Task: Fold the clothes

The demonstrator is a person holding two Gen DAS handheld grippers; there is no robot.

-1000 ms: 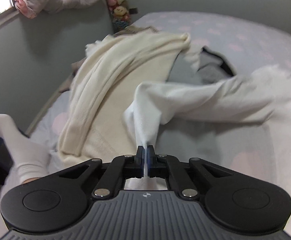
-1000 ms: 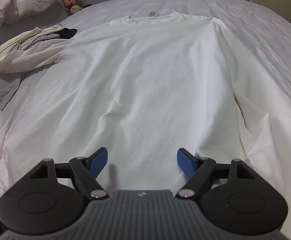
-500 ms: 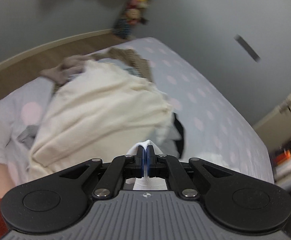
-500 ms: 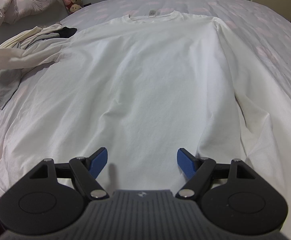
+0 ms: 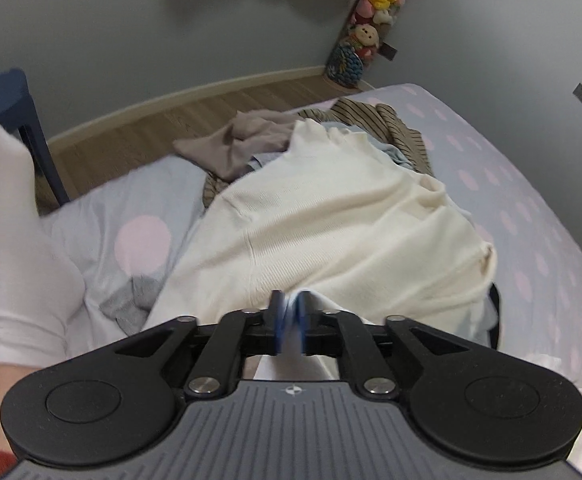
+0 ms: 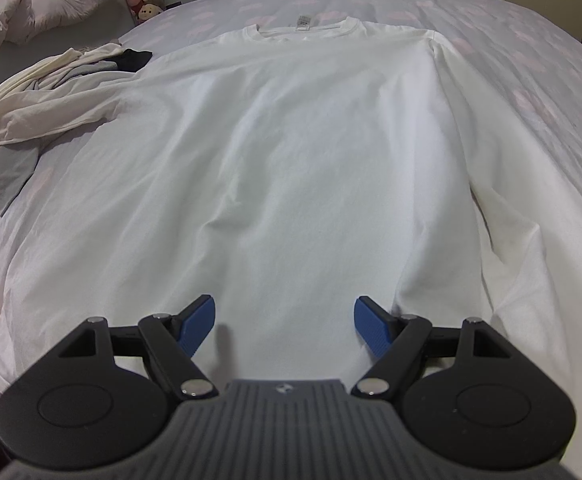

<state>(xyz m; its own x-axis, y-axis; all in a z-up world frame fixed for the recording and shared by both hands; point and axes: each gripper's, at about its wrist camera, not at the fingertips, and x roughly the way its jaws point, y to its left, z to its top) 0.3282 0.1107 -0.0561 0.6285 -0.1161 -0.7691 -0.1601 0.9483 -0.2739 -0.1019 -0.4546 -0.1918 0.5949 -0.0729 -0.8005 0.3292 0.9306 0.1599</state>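
Observation:
A white long-sleeved T-shirt point(image 6: 311, 160) lies flat on the bed, collar at the far end. My right gripper point(image 6: 284, 326) hovers open over its hem with nothing between the fingers. The shirt's left sleeve point(image 6: 63, 112) runs out over a pile of clothes. In the left wrist view my left gripper point(image 5: 289, 320) is opening its jaws; the white sleeve end point(image 5: 290, 312) still sits in the narrow gap between the blue pads. Just beyond it lies a cream sweater point(image 5: 331, 232).
The pile holds brown, striped and grey garments point(image 5: 243, 140) on the dotted bed sheet point(image 5: 531, 200). A person's white-socked foot point(image 5: 23, 240) is at the left, near a dark blue stool point(image 5: 7, 100). Plush toys point(image 5: 367, 20) stand in the corner by the wooden floor point(image 5: 171, 120).
The left gripper swung with the sleeve over the clothes pile and rolled; its pads, shut on the sleeve before, have parted. The right gripper has stayed still.

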